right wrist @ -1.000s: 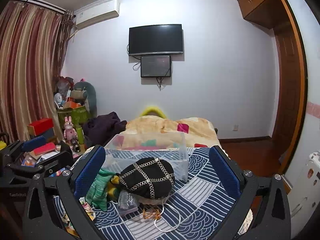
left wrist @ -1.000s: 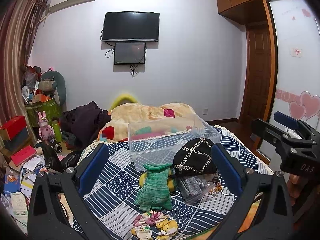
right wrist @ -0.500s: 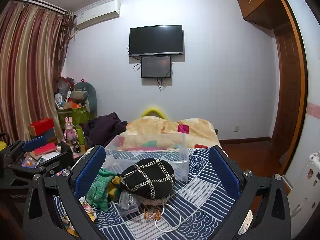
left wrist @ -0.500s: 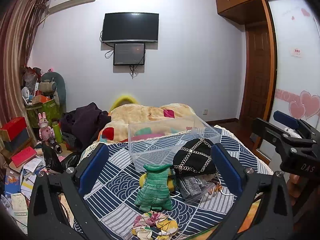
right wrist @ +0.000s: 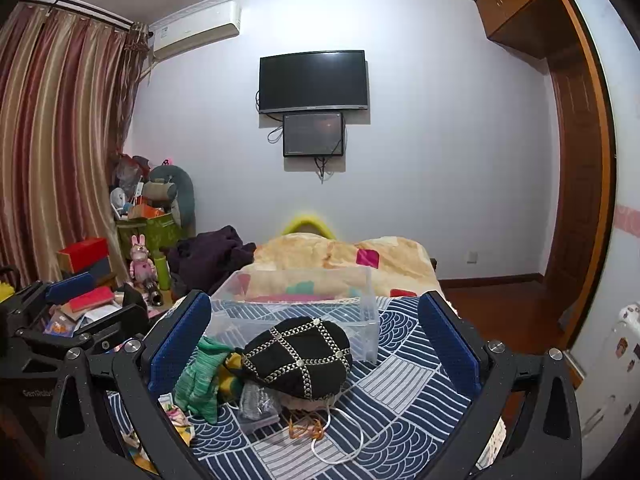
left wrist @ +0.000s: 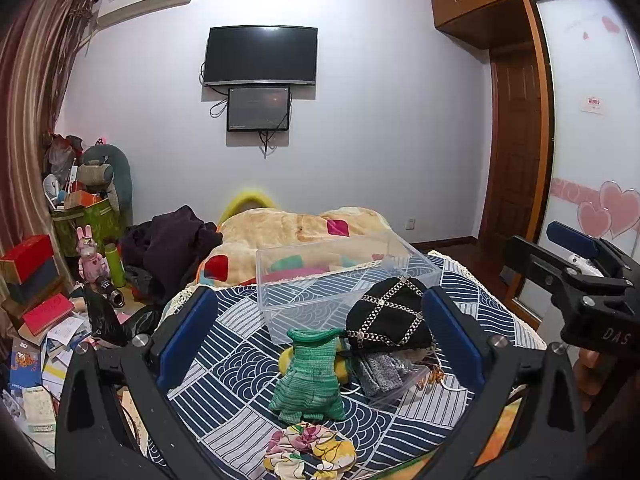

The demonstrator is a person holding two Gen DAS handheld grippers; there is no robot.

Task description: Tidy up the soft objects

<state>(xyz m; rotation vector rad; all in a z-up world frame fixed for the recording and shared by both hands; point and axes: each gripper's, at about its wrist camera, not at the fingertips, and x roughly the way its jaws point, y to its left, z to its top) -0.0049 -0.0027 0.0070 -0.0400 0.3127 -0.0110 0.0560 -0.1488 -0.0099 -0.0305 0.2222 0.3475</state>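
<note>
A pile of soft things lies on the blue patterned bedspread (left wrist: 224,364): a green knitted piece (left wrist: 310,376), a black hat with chain trim (left wrist: 390,318), a grey item in a clear bag (left wrist: 380,368) and a floral cloth (left wrist: 310,450). A clear plastic box (left wrist: 340,280) stands just behind them. My left gripper (left wrist: 318,332) is open and empty, framing the pile from above. My right gripper (right wrist: 314,338) is open and empty, with the black hat (right wrist: 300,358), the green knit (right wrist: 200,380) and the box (right wrist: 296,304) ahead of it.
A yellow patterned blanket (left wrist: 296,228) lies behind the box, dark clothes (left wrist: 172,240) to its left. Boxes, papers and toys (left wrist: 44,304) crowd the floor at left. A wooden door (left wrist: 516,152) and wardrobe stand right. A white cord (right wrist: 340,436) lies before the hat.
Both grippers have barely shifted; the view has drifted slightly. Nothing was taken hold of or moved.
</note>
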